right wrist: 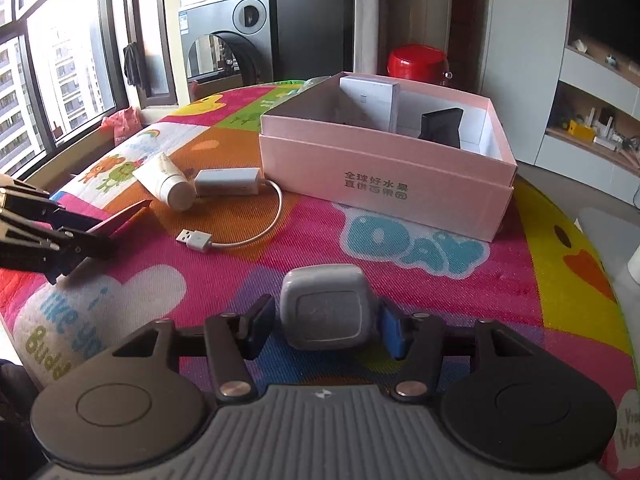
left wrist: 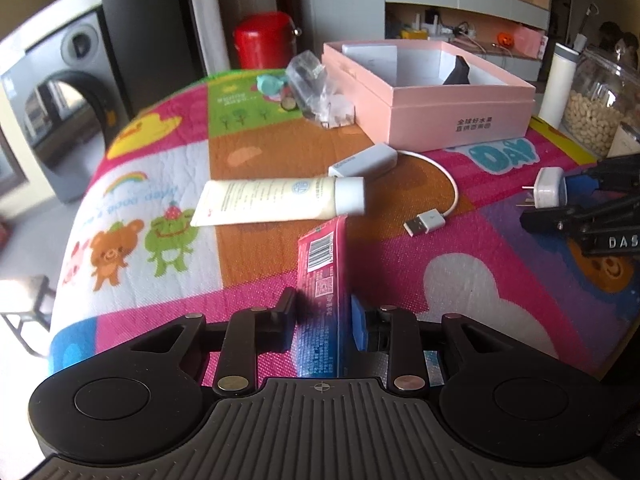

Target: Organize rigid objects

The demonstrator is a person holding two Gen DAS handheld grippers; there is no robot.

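The pink box [right wrist: 384, 160] sits open at the far side of the table [right wrist: 440, 300], and judging by the white slab [right wrist: 370, 102] and black item [right wrist: 442, 126] already standing inside, it is where the loose things go. The left gripper [left wrist: 322, 320] has a pink-and-blue carton [left wrist: 322, 280] on edge between its jaws; the right pad touches it, but a dark gap shows on the left, so I cannot tell whether it is truly pinched. The right gripper [right wrist: 326, 330] has a white plug [right wrist: 326, 308] between jaws spread a little wider than it, a gap showing on the left side, so the plug looks loose rather than gripped. A tube [left wrist: 280, 204] and an adapter [left wrist: 362, 164] with its cable [left wrist: 448, 196] lie near the box, not yet sorted. Behind them a crumpled clear bag [left wrist: 316, 88] hides whatever it contains. The carton's lower end is cut off by the gripper body, and the black item's shape is hard to make out.
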